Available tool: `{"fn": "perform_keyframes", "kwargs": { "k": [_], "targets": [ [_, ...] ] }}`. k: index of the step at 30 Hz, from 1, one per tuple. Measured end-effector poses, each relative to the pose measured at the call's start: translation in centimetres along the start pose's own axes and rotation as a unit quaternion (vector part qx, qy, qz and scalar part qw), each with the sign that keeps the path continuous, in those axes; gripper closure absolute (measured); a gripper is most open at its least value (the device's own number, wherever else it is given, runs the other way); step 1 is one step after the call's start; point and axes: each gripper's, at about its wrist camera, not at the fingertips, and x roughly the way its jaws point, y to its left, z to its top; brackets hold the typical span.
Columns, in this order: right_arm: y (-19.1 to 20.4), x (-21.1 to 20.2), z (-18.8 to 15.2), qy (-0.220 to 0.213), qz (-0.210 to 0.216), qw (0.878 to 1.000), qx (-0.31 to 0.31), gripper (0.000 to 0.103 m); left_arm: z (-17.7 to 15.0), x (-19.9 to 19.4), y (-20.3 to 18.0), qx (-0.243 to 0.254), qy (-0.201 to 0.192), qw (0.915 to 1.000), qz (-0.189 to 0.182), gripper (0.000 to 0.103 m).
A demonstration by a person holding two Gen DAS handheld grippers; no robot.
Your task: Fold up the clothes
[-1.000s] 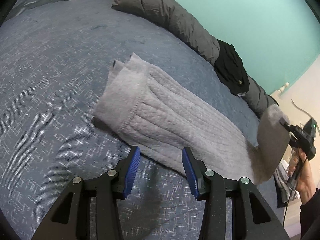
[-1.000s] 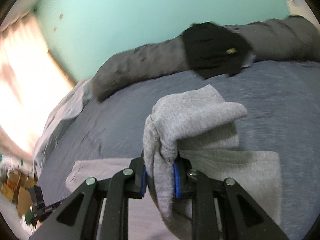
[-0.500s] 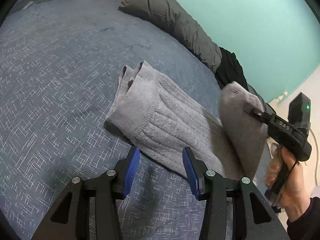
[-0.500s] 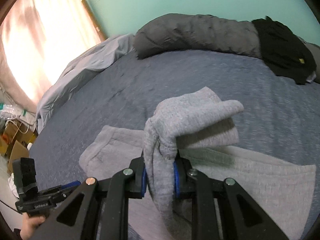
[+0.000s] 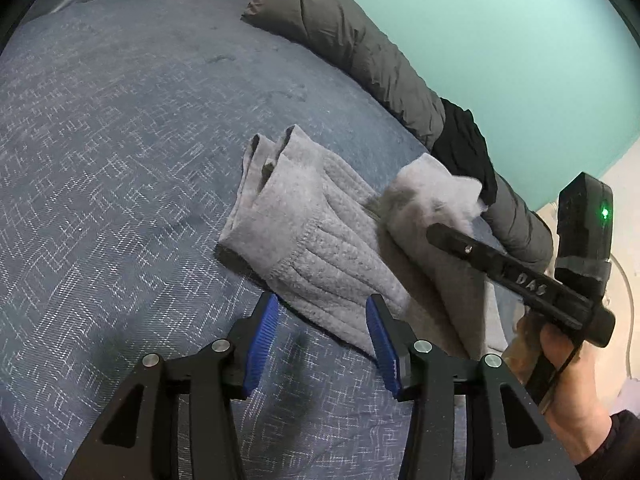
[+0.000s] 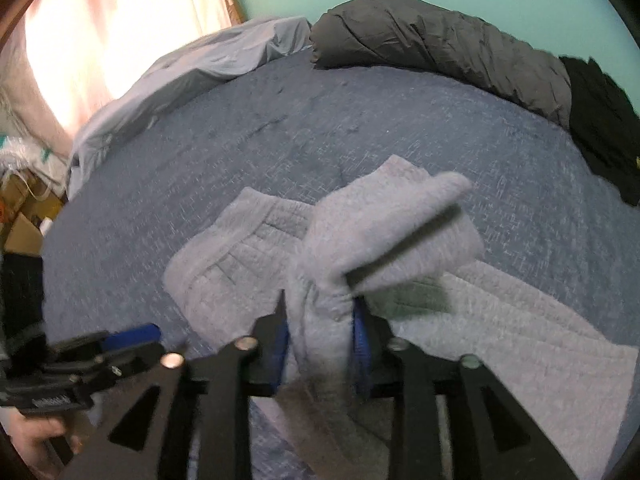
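A grey knit garment (image 5: pixel 316 240) lies on the blue bedspread (image 5: pixel 120 160). My right gripper (image 6: pixel 320 332) is shut on one end of the garment (image 6: pixel 384 232) and holds it lifted and doubled back over the flat part. In the left wrist view the right gripper (image 5: pixel 436 232) comes in from the right with the raised grey end (image 5: pixel 428 192) bunched at its tip. My left gripper (image 5: pixel 320 332) is open and empty, just in front of the garment's near ribbed edge. The left gripper (image 6: pixel 132 332) also shows at the lower left of the right wrist view.
A rolled dark grey duvet (image 5: pixel 360 48) runs along the teal wall (image 5: pixel 500 40). A black garment (image 5: pixel 468 148) lies on the duvet. A pale sheet (image 6: pixel 192 76) is bunched at the far side of the bed. Cardboard boxes (image 6: pixel 20 224) stand beside the bed.
My right gripper has carried the garment's end up and over toward the other end, folding it back on itself. My left gripper has stayed open near the ribbed edge.
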Motion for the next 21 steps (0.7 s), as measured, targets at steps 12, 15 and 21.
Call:
{"fn": "perform_keyframes", "kwargs": {
  "k": [12,15,21],
  "targets": [
    [-3.5,-2.9,0.5,-0.029,0.019,0.997,0.065,0.057,0.0,0.6,-0.4,0.003,0.007,1.0000,-0.005,0.052],
    [-6.5,-4.6,-1.2,-0.033,-0.004,0.996,0.085,0.055,0.2,0.9,-0.8,0.004,0.007,0.9999,-0.009,0.050],
    [-12.6,-8.8,-5.6,-0.047,-0.036,0.990,0.125,0.049,1.1,1.3,-3.0,0.027,-0.009,0.9994,-0.020,0.050]
  ]
}}
